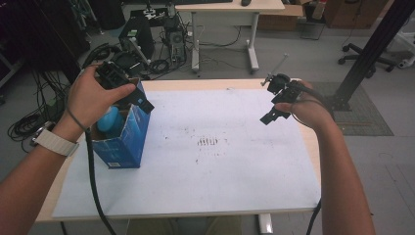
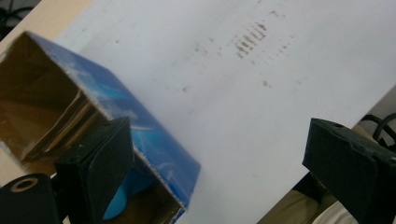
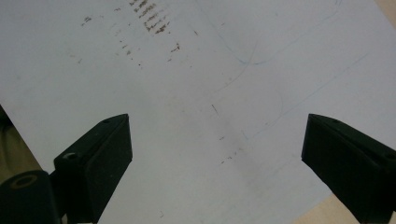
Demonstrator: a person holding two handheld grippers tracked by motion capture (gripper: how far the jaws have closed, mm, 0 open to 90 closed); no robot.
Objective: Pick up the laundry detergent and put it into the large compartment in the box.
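A person stands at a pale wooden desk (image 1: 161,84) covered by a large white paper sheet (image 1: 205,166), matte and smudged at its middle with a cluster of short brown marks (image 1: 208,142). At the sheet's left edge sits an open-topped blue cardboard box (image 1: 125,142), rectangular, glossy blue outside and raw brown corrugated board inside; its cut rim shows a ragged, pale edge in the left gripper view (image 2: 140,112). Inside the box lies a rounded, smooth light-blue object (image 1: 110,120), partly hidden by the box wall and the hand.

The left hand (image 1: 90,100), with a white ribbed band at the wrist, holds the left gripper (image 1: 128,88) over the box's far right corner. Its black, blocky jaws are spread wide and hold nothing; in the left gripper view one jaw hangs over the box opening, the other out over the bare sheet.

The right hand (image 1: 308,110) holds the right gripper (image 1: 275,113) above the sheet's far right part, well apart from the box. Its jaws, matte black with flat padded faces, are likewise released, with only faintly pencil-lined paper between them.

Behind the desk, tangled black cables (image 1: 161,63) lie on a grey floor.
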